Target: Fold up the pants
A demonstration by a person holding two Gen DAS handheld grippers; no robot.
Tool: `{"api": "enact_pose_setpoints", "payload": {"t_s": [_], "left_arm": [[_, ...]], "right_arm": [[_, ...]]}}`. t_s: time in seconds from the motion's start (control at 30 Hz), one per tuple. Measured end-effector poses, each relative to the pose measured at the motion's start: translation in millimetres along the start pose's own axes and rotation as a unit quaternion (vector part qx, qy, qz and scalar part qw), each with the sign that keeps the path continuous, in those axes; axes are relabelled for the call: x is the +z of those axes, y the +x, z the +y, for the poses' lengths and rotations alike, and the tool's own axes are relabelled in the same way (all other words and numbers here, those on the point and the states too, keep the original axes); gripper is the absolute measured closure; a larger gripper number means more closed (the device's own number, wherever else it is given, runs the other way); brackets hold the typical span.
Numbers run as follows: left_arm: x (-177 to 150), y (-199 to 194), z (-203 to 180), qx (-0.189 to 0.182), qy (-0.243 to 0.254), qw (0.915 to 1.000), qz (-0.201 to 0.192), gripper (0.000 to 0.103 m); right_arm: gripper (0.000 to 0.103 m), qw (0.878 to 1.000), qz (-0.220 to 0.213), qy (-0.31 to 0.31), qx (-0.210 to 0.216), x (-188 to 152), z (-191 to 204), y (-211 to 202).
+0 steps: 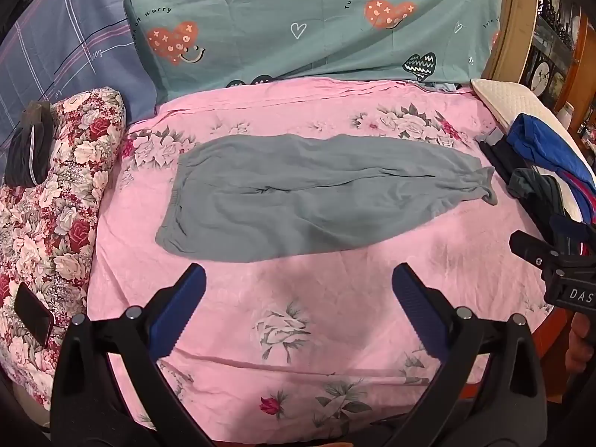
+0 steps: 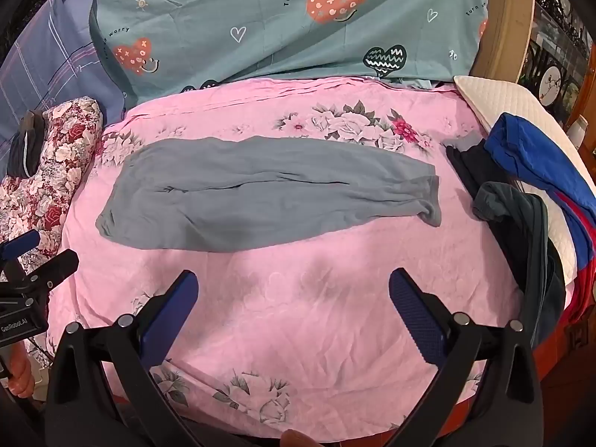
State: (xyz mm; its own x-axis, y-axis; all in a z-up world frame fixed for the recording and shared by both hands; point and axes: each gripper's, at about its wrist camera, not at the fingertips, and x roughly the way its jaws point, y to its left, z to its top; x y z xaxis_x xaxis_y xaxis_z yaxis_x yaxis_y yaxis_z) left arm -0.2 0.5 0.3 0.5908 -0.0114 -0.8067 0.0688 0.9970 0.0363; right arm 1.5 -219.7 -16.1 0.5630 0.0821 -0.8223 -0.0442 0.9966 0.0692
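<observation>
Pink floral sheet [image 1: 335,298] covers the bed I am working over, wrinkled and printed with pale roses. Behind it leans a teal duvet [image 1: 298,18] with orange hearts and the words "Turn off worry", and beside that a blue plaid cover [image 1: 67,44]. On the left edge lies a red-and-white floral quilt [image 1: 74,186] with a dark folded item [image 1: 28,152] on top and a black phone [image 1: 33,314] lower down. On the right I see a white quilted pillow [image 2: 503,100] under a heap of clothes [image 2: 529,193] in blue, red and dark grey. Past the bed, wooden furniture holding decorative plates [image 1: 547,70] shows at the right edge.

Grey pants [image 1: 316,193] lie flat across the middle of the sheet, the 2 legs laid 1 over the other, waistband toward the left and cuffs toward the right near the heap.

My left claw [image 1: 298,287] hangs above bare sheet just short of the pants, its 2 fingers spread wide with nothing between them. My right claw [image 2: 294,290] hangs likewise, spread wide and holding nothing.
</observation>
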Motion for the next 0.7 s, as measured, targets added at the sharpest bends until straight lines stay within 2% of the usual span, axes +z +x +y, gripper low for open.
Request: {"api": "enact_pose_setpoints", "payload": {"t_s": [0.7], "left_arm": [[-0.1, 6.5, 7.0, 0.008, -0.002, 0.9998, 0.016, 0.002]], "right_arm": [[0.001, 1.0, 0.009, -0.001, 0.007, 0.7, 5.4, 5.2]]}}
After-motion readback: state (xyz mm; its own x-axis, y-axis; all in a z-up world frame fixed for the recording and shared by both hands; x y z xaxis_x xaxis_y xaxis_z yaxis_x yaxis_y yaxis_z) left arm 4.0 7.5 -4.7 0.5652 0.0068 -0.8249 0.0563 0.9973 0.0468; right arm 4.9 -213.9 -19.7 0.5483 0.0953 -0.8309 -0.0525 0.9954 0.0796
